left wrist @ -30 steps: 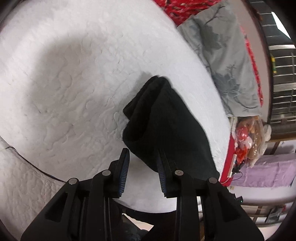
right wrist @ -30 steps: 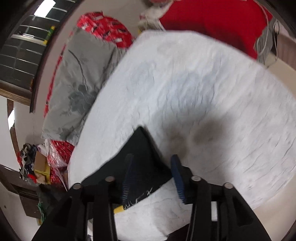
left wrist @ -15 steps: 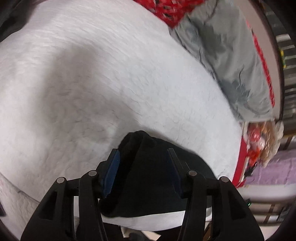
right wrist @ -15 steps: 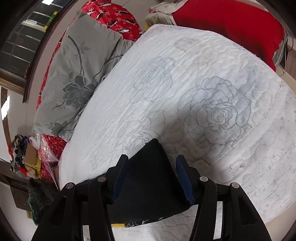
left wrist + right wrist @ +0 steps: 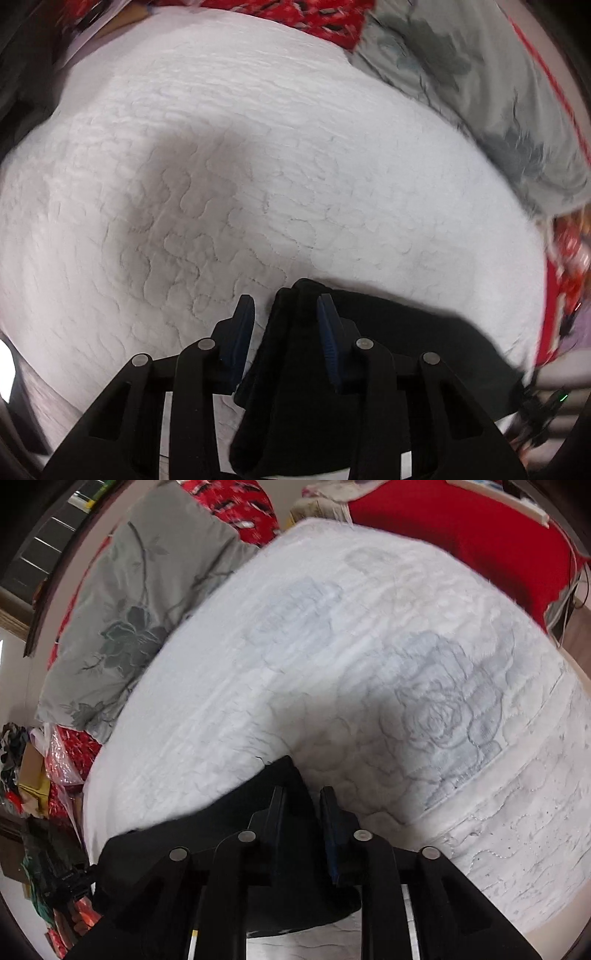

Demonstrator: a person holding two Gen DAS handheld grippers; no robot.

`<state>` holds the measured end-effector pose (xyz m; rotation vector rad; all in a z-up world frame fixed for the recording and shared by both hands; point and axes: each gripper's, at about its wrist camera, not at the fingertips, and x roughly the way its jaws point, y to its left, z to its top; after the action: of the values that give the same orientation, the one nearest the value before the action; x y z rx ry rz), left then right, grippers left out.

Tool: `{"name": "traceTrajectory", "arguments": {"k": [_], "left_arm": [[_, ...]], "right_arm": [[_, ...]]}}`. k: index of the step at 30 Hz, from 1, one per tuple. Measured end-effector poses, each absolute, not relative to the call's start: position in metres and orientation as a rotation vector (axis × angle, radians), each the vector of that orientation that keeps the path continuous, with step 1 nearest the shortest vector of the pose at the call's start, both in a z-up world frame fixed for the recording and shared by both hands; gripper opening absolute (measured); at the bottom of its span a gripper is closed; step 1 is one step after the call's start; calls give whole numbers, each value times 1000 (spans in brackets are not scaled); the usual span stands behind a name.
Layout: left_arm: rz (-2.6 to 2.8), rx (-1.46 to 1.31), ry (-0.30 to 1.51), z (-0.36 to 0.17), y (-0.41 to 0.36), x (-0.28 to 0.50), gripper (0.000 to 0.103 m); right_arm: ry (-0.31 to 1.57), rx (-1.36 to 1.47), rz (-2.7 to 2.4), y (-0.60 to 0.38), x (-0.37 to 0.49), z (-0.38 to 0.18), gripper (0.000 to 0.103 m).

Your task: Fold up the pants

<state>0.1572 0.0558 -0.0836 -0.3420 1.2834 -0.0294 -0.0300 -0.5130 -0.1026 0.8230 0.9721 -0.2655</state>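
From the left wrist view, the left tongs [image 5: 284,314] stand part open over the near left corner of the pants [image 5: 388,354], a black, already bundled garment lying on the white quilted bed [image 5: 258,166]. A thick rolled edge of the cloth rises between the two blue pads; the right pad touches it, while the left pad stands clear over bare quilt, so the pads have not pinched it. From here the body of the pants spreads to the right and toward the camera, with its long axis running across the view, left to right. A grey flowered pillow [image 5: 498,122] lies well apart at the far right.

From the right wrist view, the right tongs [image 5: 301,797] are drawn narrow about the pointed far corner of the pants [image 5: 207,830], and appear to be gripping the cloth there. The garment spreads off to the left and back under the tongs, so each pair of tongs has one end corner of the same short edge. The next fold likely turns on carrying both corners forward together over the open quilt ahead; the left pair seems to need to close first.
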Motion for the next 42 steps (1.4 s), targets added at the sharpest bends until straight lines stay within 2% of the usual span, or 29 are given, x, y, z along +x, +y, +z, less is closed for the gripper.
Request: {"name": "traceTrajectory", "arguments": {"k": [4,7,9,10,11,14,18,22,34,42], "left_arm": [[-28,-439,1222,-58,64,130,32],[-97,-494,1199,-36,45,101,34],[-169,-517,1195,-25,18,79,44],[-202,-528,1198,-22,4,72,54],[-247,-539,1213,-21,-20,61,59],[-358,-551,1288,-27,-82,46,59],[-439,-559,1427,-51,-165,28,59],[-470,-673,1547,-78,-226,7,59],[-365,-1049,1651,-119,-292,-29,59],[-303,-1167,1653,-139,-315,-27,59]], "right_arm": [[955,844,-232,-517,-38,-93,25],[931,846,-193,-521,-46,-80,39],[925,845,-172,-525,-51,-73,47],[924,845,-157,-527,-55,-70,47],[923,843,-150,-528,-56,-67,47],[936,835,-124,-533,-62,-61,49],[945,831,-98,-539,-72,-56,58],[955,853,-69,-549,-83,-59,58],[1002,1011,41,-568,-77,-90,61],[1031,1135,120,-571,-55,-111,64]]}}
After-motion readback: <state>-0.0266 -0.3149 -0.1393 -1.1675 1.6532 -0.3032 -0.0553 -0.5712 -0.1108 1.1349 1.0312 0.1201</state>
